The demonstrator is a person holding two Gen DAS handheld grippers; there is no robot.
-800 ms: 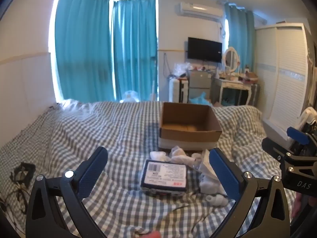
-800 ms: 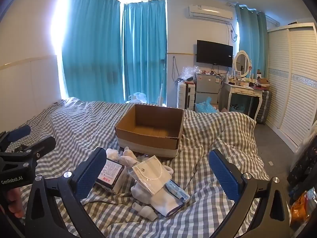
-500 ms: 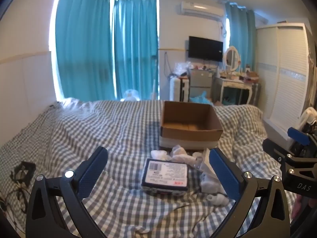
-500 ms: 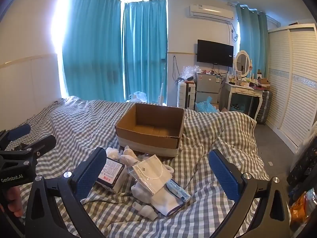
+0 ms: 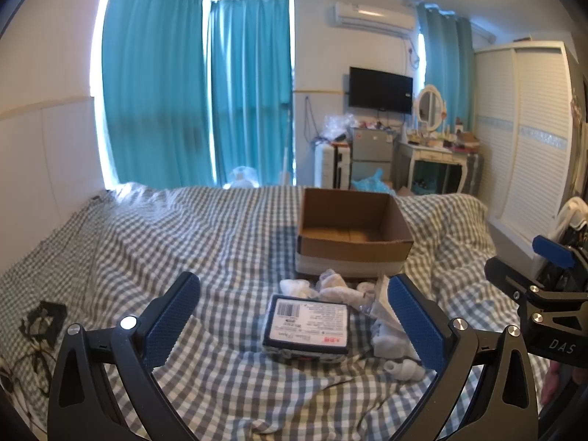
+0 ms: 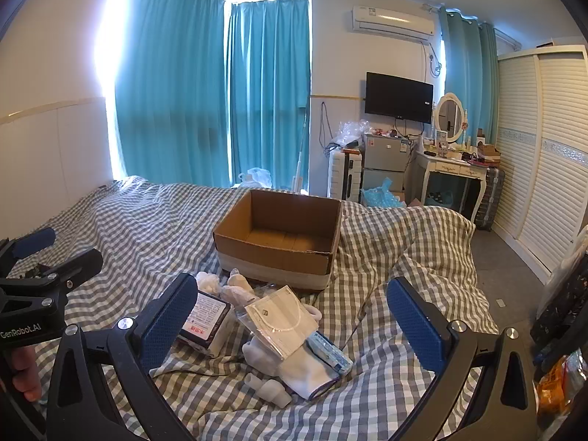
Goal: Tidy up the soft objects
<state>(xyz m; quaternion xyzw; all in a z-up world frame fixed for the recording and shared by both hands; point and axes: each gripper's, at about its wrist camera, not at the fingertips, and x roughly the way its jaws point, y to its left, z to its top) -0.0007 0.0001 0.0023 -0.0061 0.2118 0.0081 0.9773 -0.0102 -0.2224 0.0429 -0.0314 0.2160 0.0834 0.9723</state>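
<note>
Left gripper (image 5: 292,321) is hovering wide open over the labelled packet (image 5: 308,324), white socks (image 5: 332,286) lying before the cardboard box (image 5: 352,235)

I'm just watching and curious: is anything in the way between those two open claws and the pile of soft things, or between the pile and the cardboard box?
Nothing visible blocks either. Both the left gripper and right gripper hang open above the pile, and the box sits open just behind it on the bedspread.
</note>
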